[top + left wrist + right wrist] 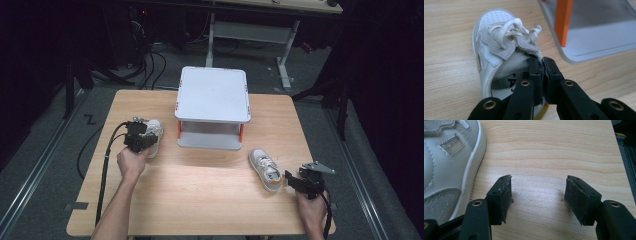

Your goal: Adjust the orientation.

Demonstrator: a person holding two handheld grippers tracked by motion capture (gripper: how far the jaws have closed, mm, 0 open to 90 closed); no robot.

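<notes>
The left tool (543, 65) has its two black jaws pinched together on the collar edge of a small white leather sneaker with grey suede panels and white laces (499, 47); a thin strip of the shoe's inner side wall sits squeezed between the pads, and the open mouth of the shoe lies just to the left of the jaws in the left gripper view, showing a pale insole with dark printed letters and nothing else inside. The toe of this sneaker points away from the tool, and its sole rests on the light wooden counter (200, 190). Just to the right of the left tool and ahead of it stands a white two-tier plastic rack with orange corner posts (212, 95); its lower shelf (599, 37) is bare grey, and its top surface holds nothing. The right tool (537, 195) has its jaws spread wide apart over bare counter wood, gripping nothing. A second matching white and grey sneaker with a yellowish sole (265, 169) lies just to the left of the right tool, its side wall close beside the left jaw without touching it in the right gripper view.
</notes>
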